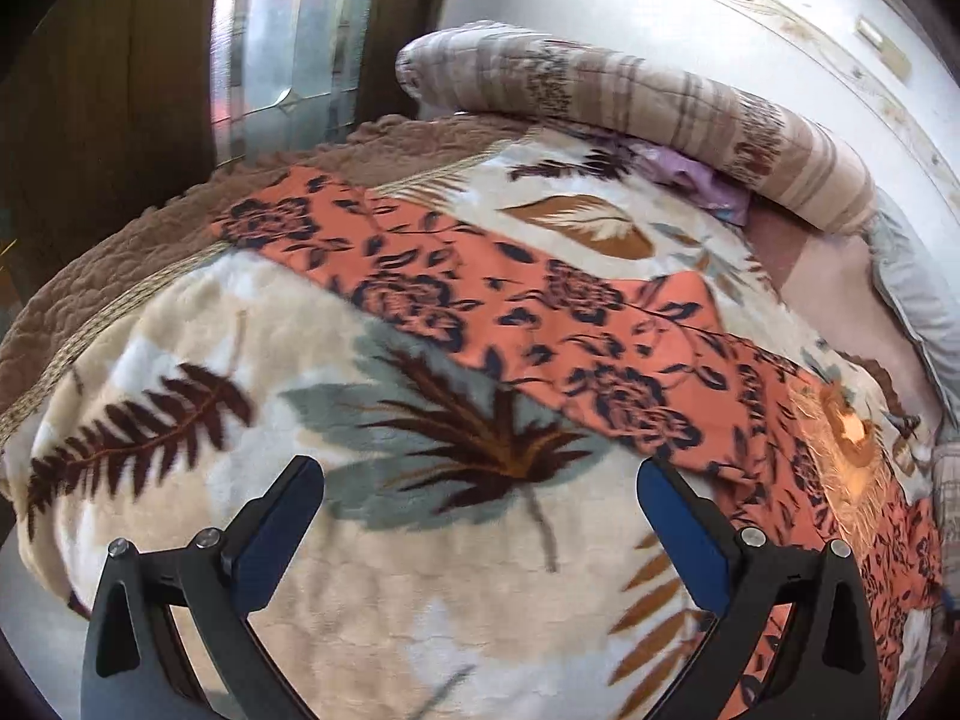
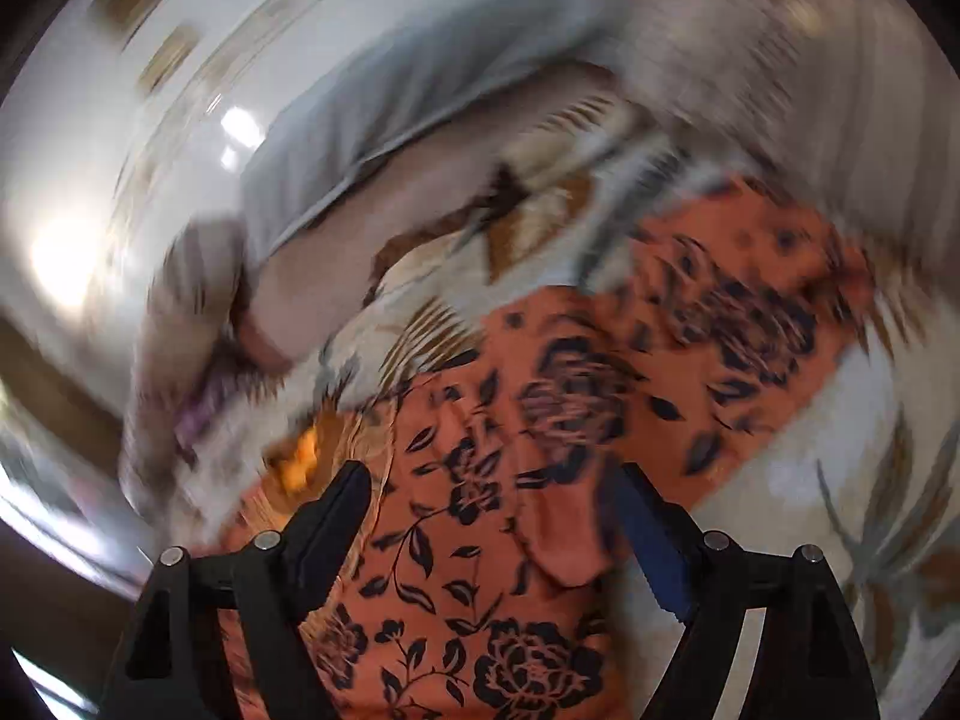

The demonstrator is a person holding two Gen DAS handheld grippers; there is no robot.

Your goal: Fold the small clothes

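Observation:
An orange garment with dark navy flowers point(image 1: 540, 306) lies spread in a long strip across a cream blanket with leaf prints point(image 1: 180, 360). My left gripper point(image 1: 480, 480) is open and empty above the blanket, just short of the garment's near edge. In the right wrist view, which is blurred by motion, my right gripper point(image 2: 492, 480) is open over the same garment point(image 2: 480, 570), with the cloth below and between its fingers. A golden embroidered patch point(image 2: 300, 456) shows on the garment beside the left finger.
A rolled striped quilt point(image 1: 630, 102) lies at the far side of the bed, with a purple cloth point(image 1: 696, 174) tucked under it. A grey pillow point(image 1: 912, 300) sits at the right. A brown quilted cover point(image 1: 90, 294) edges the bed on the left. A pale wall stands behind.

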